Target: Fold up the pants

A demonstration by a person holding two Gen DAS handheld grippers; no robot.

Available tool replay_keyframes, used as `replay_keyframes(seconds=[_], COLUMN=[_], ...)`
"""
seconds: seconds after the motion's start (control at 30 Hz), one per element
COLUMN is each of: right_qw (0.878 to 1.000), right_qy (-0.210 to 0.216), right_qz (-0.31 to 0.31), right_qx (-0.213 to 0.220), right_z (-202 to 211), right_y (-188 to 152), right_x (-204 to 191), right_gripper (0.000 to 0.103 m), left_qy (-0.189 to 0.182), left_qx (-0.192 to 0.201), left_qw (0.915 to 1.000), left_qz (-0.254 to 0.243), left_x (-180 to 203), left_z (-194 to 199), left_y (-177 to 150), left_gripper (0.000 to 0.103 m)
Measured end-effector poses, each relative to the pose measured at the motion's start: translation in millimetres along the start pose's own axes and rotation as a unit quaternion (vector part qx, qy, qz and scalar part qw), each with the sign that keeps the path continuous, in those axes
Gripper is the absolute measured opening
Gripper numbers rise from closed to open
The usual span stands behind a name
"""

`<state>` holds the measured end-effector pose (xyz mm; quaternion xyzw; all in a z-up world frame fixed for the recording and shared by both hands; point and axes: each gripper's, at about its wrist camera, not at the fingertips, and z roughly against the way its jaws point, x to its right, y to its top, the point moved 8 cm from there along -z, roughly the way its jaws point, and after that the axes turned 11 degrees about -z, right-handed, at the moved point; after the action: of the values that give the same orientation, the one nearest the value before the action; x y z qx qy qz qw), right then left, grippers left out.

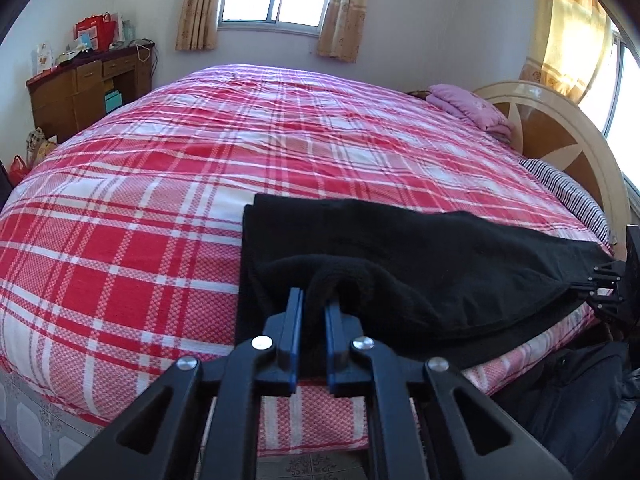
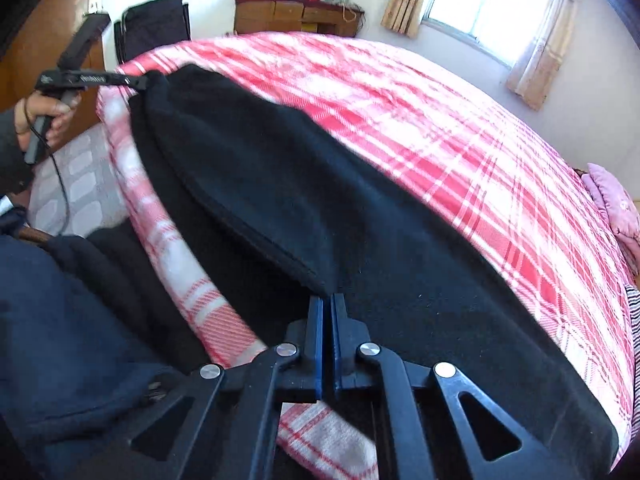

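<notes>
Black fleece pants lie along the near edge of the bed, with an upper layer lifted off the part lying flat. My left gripper is shut on a bunched end of the pants. My right gripper is shut on the other end of the same layer. The pants stretch between the two grippers. The right gripper also shows at the right edge of the left wrist view. The left gripper shows at the upper left of the right wrist view, held by a hand.
The bed has a red and white plaid cover. A pink pillow and a striped one lie by the wooden headboard. A wooden dresser stands far left. A black chair stands beyond the bed corner.
</notes>
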<state>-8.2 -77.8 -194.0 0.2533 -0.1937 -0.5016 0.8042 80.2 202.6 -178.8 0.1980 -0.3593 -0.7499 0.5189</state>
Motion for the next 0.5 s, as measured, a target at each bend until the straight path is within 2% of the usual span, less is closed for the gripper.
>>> replay_keyframes(seconds=[0.1,0.3,0.5], right_qw=[1.000,0.999,0.999], right_qy=[-0.001,-0.002,0.034], right_qz=[0.002,0.024,-0.009], right_qx=[0.005,-0.044,-0.016], right_z=[9.9,-22.6,-3.6], right_y=[-2.2,-25.6,-10.0], right_x=[-0.5,-6.4,-3.5], right_gripper=[0.003,0.003,0.003], left_qy=[-0.015,-0.036,-0.047], left_qx=[-0.002,-0.026,-0.013], left_qw=[0.9998,0.9987,0.9988], left_qz=[-0.012,-0.025,-0.006], left_x=[6.1,13.0,3.9], left_z=[5.4,2.9,13.3], left_y=[2.8,-2.6,2.0], left_gripper=[0.010,0.010,0.010])
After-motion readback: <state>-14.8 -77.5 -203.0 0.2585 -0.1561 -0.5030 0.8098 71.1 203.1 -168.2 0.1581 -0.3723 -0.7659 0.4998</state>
